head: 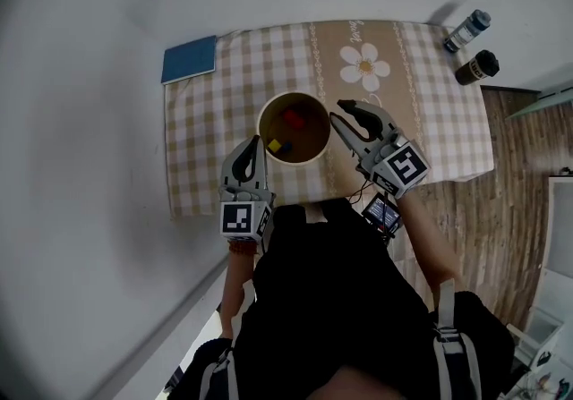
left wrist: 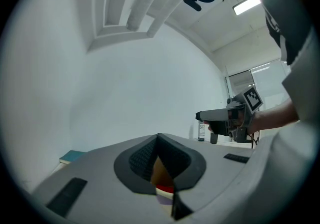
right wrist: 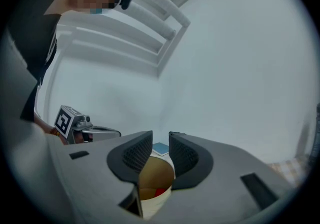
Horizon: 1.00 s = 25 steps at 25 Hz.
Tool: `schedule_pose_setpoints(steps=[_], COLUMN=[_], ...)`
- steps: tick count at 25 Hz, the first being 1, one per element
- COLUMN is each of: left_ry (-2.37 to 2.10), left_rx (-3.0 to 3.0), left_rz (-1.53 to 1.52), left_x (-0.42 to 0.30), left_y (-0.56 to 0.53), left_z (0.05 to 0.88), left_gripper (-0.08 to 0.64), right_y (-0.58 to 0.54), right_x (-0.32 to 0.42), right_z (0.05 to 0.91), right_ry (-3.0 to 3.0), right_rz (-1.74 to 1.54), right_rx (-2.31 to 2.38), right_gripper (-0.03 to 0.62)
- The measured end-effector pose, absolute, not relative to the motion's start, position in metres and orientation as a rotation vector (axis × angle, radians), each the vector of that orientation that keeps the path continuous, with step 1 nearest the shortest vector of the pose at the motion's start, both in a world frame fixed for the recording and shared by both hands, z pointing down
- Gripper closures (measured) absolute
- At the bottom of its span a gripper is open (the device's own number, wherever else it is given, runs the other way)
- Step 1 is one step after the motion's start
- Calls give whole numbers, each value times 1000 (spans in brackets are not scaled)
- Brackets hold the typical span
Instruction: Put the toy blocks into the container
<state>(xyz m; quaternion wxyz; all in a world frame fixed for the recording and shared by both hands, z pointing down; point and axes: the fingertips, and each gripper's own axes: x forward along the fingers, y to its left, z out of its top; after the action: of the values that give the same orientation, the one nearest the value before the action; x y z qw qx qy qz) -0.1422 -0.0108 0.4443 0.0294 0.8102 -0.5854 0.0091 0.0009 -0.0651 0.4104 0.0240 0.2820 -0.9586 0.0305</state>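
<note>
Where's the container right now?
Head view: the container sits mid-table on the checked cloth, between the left gripper and the right gripper, below-left of the daisy print, with a red block and a yellow block inside.

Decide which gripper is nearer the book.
Left. The left gripper is at the cup's near-left rim, on the book's side; the right gripper is past the cup's right rim.

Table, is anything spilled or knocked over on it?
Nothing stands out. The container stands upright on the checked cloth with a red block, a yellow block and a blue block inside, none outside it. The clear bottle and the dark bottle stand upright; the blue book lies flat.
</note>
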Motion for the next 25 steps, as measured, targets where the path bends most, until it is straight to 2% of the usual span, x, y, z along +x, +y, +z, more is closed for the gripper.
schedule_pose_setpoints(steps=[6, 7, 9, 11, 13, 25], left_ry=[-1795, -1795, -1795, -1796, -1806, -1817], left_rx=[2555, 2559, 2564, 2566, 2565, 2558], left_rz=[25, 24, 25, 35, 58, 84], left_x=[-129, -128, -125, -124, -123, -103], left_y=[-11, -11, -10, -9, -7, -4], left_z=[425, 425, 424, 425, 426, 432], left_gripper=[568, 569, 568, 568, 568, 569], right_y=[-54, -52, -48, -45, -41, -17], right_x=[14, 16, 21, 22, 21, 11], right_z=[387, 384, 380, 380, 384, 416], right_ry=[-3015, -3016, -3007, -2996, -2982, -2906], right_rz=[45, 29, -10, -30, -32, 39], right_rx=[932, 954, 1009, 1041, 1050, 1088], right_gripper=[488, 496, 558, 561, 591, 592])
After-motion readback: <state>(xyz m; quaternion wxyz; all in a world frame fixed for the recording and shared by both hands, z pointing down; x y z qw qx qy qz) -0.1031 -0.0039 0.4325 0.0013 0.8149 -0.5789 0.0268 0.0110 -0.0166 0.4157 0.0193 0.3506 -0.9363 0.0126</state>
